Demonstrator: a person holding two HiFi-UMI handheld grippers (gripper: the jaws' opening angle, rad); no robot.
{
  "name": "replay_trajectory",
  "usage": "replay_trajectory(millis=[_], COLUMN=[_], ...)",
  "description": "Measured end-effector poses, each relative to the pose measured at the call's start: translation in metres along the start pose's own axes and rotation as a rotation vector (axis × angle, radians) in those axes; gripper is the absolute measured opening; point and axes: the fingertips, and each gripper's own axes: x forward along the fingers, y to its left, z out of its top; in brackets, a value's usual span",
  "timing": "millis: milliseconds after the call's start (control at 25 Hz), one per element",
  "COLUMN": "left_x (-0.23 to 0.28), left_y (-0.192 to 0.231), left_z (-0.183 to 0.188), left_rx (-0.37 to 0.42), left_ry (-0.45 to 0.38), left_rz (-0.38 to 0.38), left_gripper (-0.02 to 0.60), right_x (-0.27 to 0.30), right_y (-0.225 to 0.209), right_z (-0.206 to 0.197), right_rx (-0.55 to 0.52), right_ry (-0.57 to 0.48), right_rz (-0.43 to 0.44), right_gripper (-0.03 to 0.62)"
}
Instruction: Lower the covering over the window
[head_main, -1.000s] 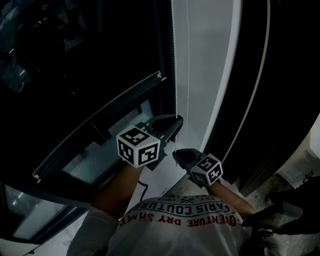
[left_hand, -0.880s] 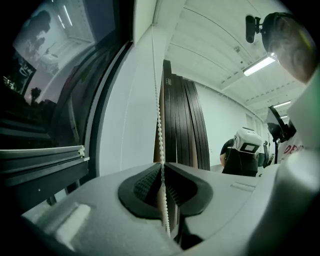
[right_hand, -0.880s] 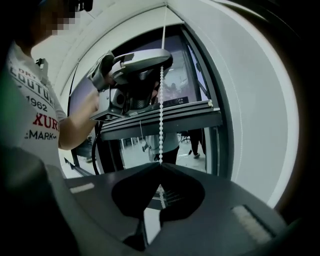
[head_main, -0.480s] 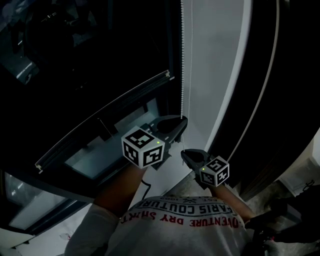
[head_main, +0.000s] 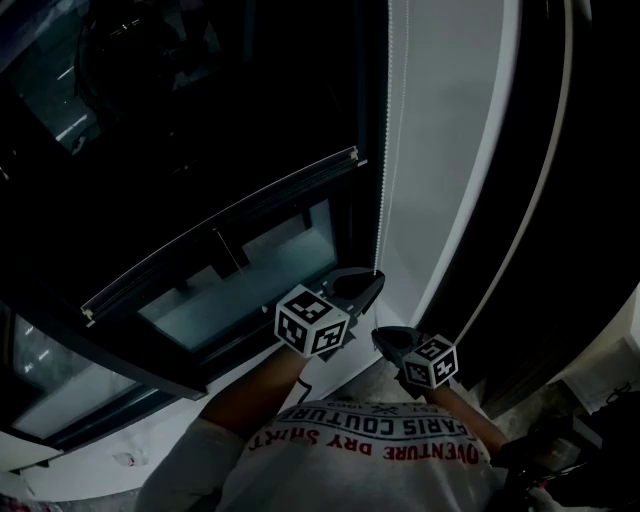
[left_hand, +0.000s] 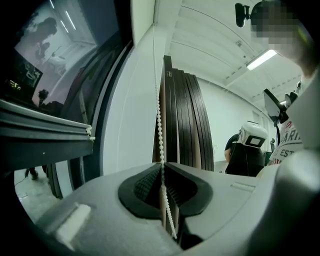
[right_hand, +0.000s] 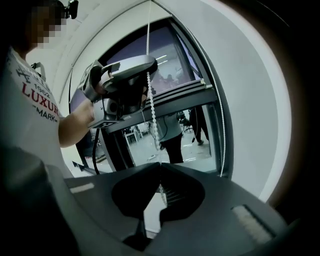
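Chain work looks part-way thru, not finished. Bead chain (head_main: 381, 170) hangs straight down at the rt edge of the window (head_main: 180, 120), and everything here is placed off that chain.

Left tongs (head_main: 370, 282) are clenched on the chain. The left gripper view shows the beads pinched between the ribbed pads, w/ the strand running on out below them. Right tongs (head_main: 386, 338) sit just under the left ones on the same chain, also clamped tight. In the right gripper view the strand drops from the left tongs straight into the closed jaws.

So what's done: both grips are made, one hand stacked above the other on the chain. I read that as hand-over-hand pulling.

What's left is harder to call. Left of the chain the glass is dark and, as far as the head view shows, mostly bare. A pale-edged rail (head_main: 220, 232) crosses the glass left of the chain, above the level of the tongs. It could be the covering's bottom bar or just part of the frame; can't tell which. If it's the bar, the covering is only part-way down, since the lit pane below the rail is uncovered (so more pulls needed, prob. several). Rt of the chain there's only a white wall strip (head_main: 440, 120).
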Motion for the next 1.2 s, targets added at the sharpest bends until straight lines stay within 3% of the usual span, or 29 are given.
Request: replay_trajectory(millis=[360,560,760,920,1080,1200], left_x=[0.004,0.005,0.002,0.003,0.007,0.009], left_y=[-0.009,-0.011,-0.014,-0.023,-0.030,-0.032], left_z=[-0.054,-0.054,-0.055,-0.054,-0.053,-0.053], left_rx=[-0.057,-0.041,-0.044,-0.042,-0.032,-0.031], left_ry=[0.019,-0.004,-0.008,-0.024,-0.025,-0.020], left_rz=[0.025,0.038,0.041,0.034,0.022,0.017], left_gripper=[0.020,0.020,0.020,0.020,0.020,0.020], right_x=[-0.004,-0.012,-0.044,-0.078,-0.094,-0.093], right_y=[-0.004,-0.007,-0.023,-0.040,-0.008,0.016], right_z=[-0.057,-0.050,0.005,0.086,0.177,0.224], right_rx=[0.002,-0.017,-0.053,-0.060,-0.129,-0.178], right_ry=[0.135,0.142,0.082,-0.090,-0.262,-0.336], right_rz=[0.006,0.031,0.015,-0.027,0.077,0.124], right_gripper=[0.011,0.012,0.096,0.101,0.127,0.155])
